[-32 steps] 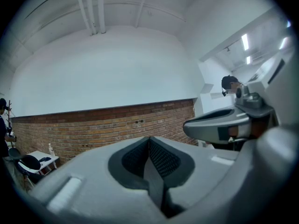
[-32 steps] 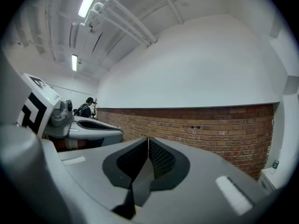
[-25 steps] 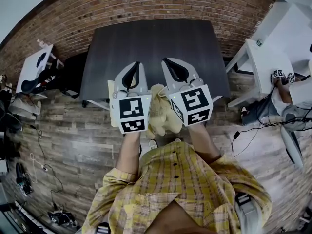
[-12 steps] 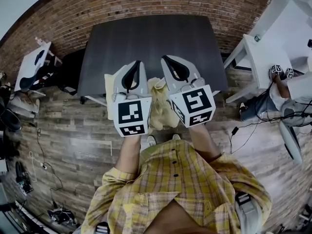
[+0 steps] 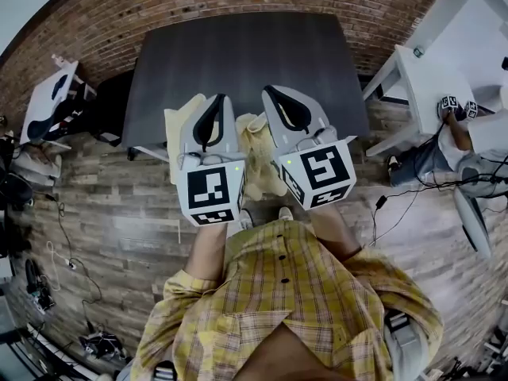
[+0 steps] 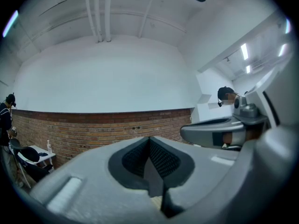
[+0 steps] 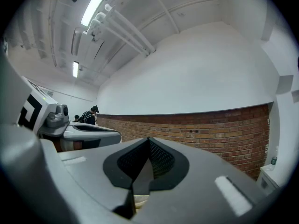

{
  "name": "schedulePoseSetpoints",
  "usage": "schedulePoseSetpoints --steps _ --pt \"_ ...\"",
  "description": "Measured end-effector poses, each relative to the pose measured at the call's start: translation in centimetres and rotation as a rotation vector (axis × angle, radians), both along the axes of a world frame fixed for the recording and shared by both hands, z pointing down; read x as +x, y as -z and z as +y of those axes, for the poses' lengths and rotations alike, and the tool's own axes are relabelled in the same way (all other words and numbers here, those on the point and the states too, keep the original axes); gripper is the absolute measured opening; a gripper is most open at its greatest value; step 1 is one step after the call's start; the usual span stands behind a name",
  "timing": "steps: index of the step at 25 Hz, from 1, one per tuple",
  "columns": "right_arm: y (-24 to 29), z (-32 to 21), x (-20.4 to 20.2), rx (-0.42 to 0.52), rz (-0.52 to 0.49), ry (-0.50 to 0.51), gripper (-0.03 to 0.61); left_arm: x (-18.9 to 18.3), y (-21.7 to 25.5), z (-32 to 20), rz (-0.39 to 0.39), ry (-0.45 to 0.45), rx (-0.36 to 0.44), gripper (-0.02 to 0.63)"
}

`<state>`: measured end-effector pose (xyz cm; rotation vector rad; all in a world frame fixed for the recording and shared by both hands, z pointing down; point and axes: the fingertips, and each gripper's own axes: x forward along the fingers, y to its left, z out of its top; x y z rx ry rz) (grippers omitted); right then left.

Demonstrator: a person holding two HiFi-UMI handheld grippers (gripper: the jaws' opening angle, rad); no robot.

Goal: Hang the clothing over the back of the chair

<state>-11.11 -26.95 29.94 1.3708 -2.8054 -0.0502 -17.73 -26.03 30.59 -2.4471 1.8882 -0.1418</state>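
Note:
A pale yellow garment (image 5: 259, 162) hangs bunched between my two grippers, above the wooden floor and in front of a dark table (image 5: 238, 58). My left gripper (image 5: 214, 108) points upward and is shut on the garment's left part, which shows past its side. The right gripper (image 5: 279, 101) stands next to it, also upright and shut on the cloth. In the left gripper view the jaws (image 6: 149, 158) meet, with a sliver of yellow cloth (image 6: 157, 202) below them. The right gripper view shows the same: closed jaws (image 7: 148, 160) and cloth (image 7: 140, 200). I cannot make out a chair back.
A black shape (image 5: 115, 105) stands at the table's left end. A small white table (image 5: 48, 105) with dark items is at far left, a white desk (image 5: 432, 94) with a seated person (image 5: 476, 137) at right. Cables (image 5: 63, 264) lie on the floor. A brick wall (image 5: 238, 2) runs behind.
Both grippers have risen a little with the garment, the left one more. More yellow cloth shows at the left gripper's outer side.

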Motion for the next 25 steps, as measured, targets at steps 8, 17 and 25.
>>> schedulePoseSetpoints --steps 8,17,25 --pt "-0.8 0.8 0.5 -0.012 0.002 -0.006 -0.002 0.3 -0.7 1.0 0.013 0.000 0.000 0.005" --pt "-1.9 1.9 0.1 -0.030 -0.003 -0.012 -0.002 0.2 -1.4 2.0 0.025 0.007 -0.011 0.003" --pt "-3.1 2.5 -0.2 -0.043 -0.008 -0.014 -0.002 0.4 -2.4 2.5 0.032 0.006 -0.021 0.003"
